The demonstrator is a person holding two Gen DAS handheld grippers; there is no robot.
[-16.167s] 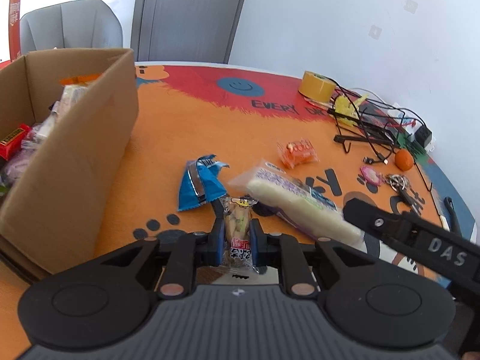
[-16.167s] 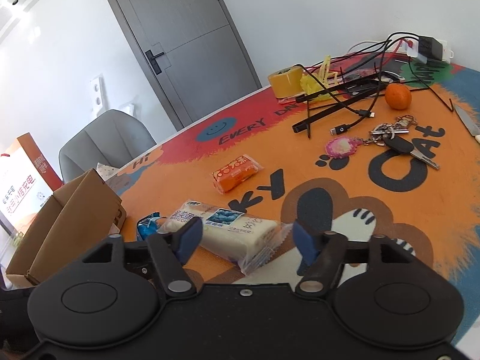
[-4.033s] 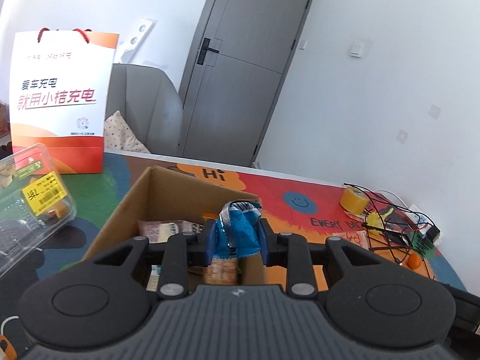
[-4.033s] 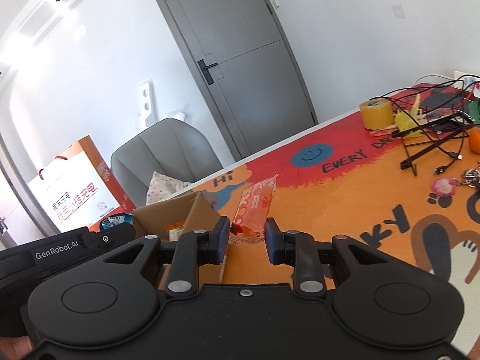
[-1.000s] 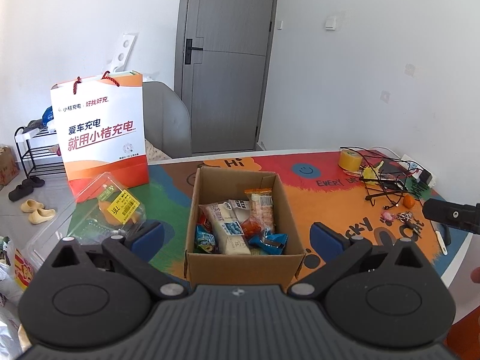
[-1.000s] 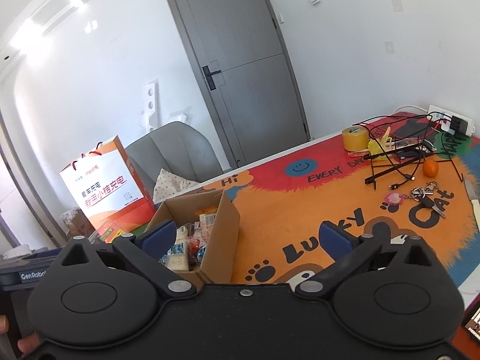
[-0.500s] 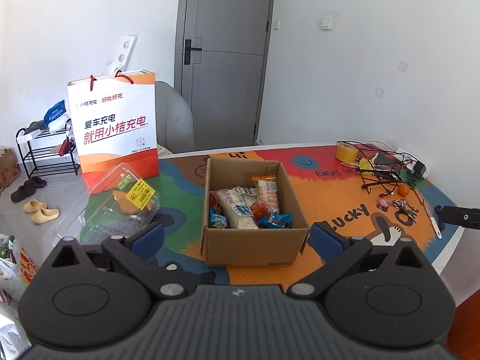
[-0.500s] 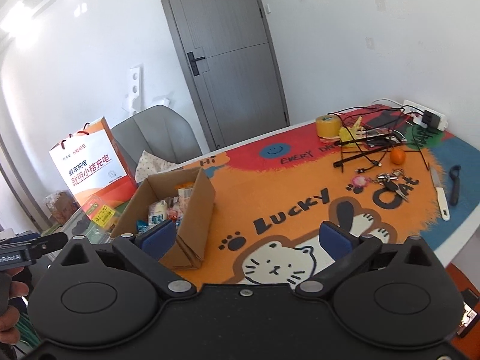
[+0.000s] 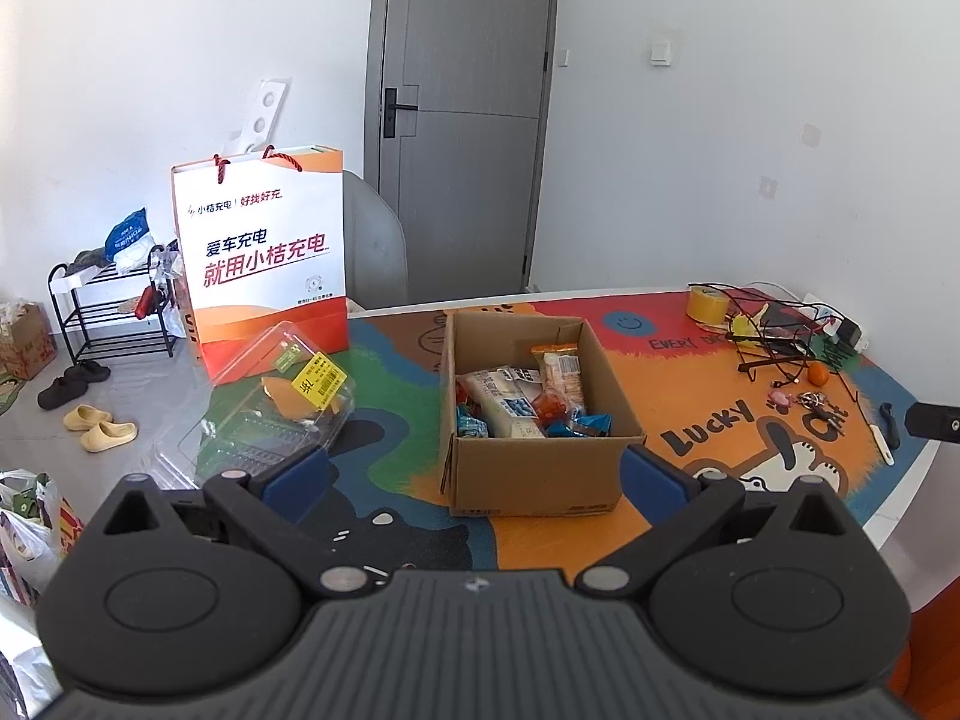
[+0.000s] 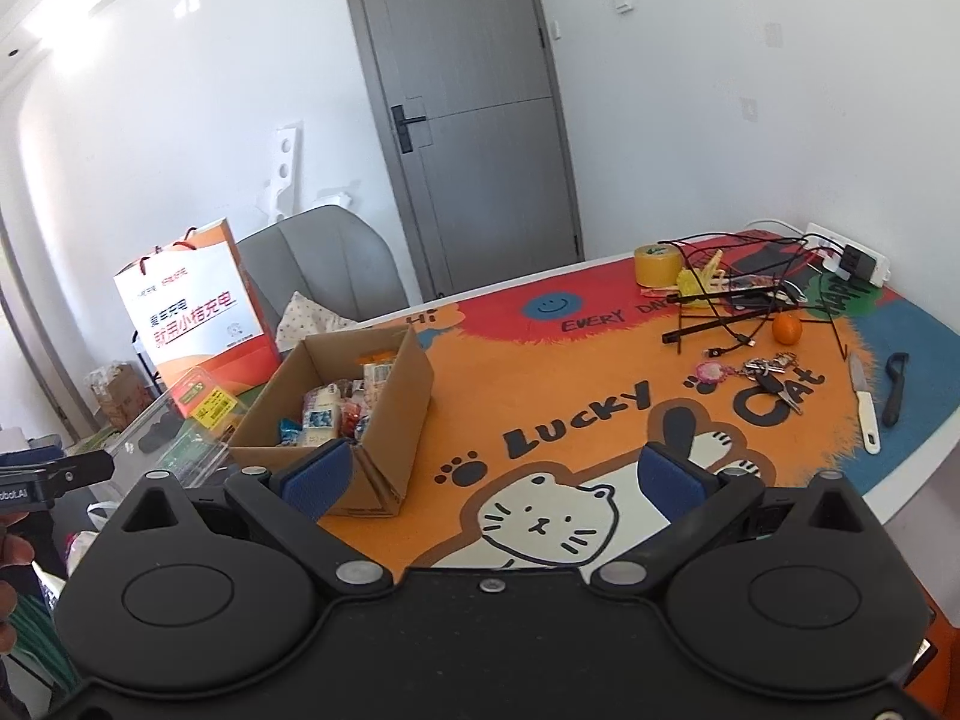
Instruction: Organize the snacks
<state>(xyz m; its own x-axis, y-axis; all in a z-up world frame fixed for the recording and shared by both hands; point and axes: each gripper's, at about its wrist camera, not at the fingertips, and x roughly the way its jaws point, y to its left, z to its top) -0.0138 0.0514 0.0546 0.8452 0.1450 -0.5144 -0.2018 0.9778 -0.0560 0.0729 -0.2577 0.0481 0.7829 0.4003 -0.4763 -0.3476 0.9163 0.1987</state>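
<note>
An open cardboard box (image 9: 534,474) stands on the colourful table mat and holds several snack packets (image 9: 522,399). It also shows in the right wrist view (image 10: 396,402), with snack packets (image 10: 327,411) inside. My left gripper (image 9: 474,477) is open and empty, held back from the table in front of the box. My right gripper (image 10: 489,477) is open and empty, held back above the mat's cat drawing, to the right of the box. No loose snack lies on the mat.
A clear plastic clamshell container (image 9: 270,414) and an orange-and-white paper bag (image 9: 264,258) stand left of the box. Tape roll (image 10: 657,264), cables (image 10: 738,294), orange (image 10: 786,329), keys (image 10: 768,372), knife (image 10: 864,402) and peeler (image 10: 894,387) lie at the right. A grey chair (image 10: 318,276) stands behind.
Both grippers have pulled further back from the table, so the box and mat look smaller and lower. Both stay open and empty.
</note>
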